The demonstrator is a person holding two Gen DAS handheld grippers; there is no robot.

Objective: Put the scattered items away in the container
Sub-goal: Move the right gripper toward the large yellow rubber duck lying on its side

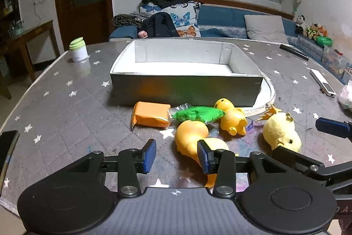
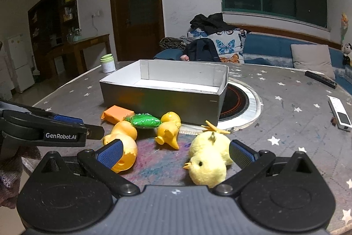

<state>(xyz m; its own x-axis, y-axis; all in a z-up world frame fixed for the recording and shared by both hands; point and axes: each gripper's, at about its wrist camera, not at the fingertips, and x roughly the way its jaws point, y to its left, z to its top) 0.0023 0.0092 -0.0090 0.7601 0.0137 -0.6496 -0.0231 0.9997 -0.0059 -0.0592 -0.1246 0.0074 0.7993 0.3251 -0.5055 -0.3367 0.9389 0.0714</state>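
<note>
A grey cardboard box (image 1: 187, 85) (image 2: 162, 100), white inside, stands open and empty mid-table. In front of it lie an orange packet (image 1: 151, 117) (image 2: 117, 113), a green packet (image 1: 198, 115) (image 2: 144, 121), a yellow bear figure (image 1: 232, 117) (image 2: 169, 129), a curved orange-yellow plastic toy (image 1: 191, 136) (image 2: 123, 142) and a yellow plush chick (image 1: 281, 131) (image 2: 209, 158). My left gripper (image 1: 176, 156) is open, its right finger against the curved toy. My right gripper (image 2: 176, 155) is open wide, with the chick between its fingers near the right pad.
A green-lidded jar (image 1: 78, 50) stands at the far left, and a phone (image 1: 7, 147) lies at the left edge. A white remote (image 1: 322, 82) and a black remote (image 1: 293, 51) lie to the right. A round hob ring (image 2: 239, 102) is set into the table beside the box.
</note>
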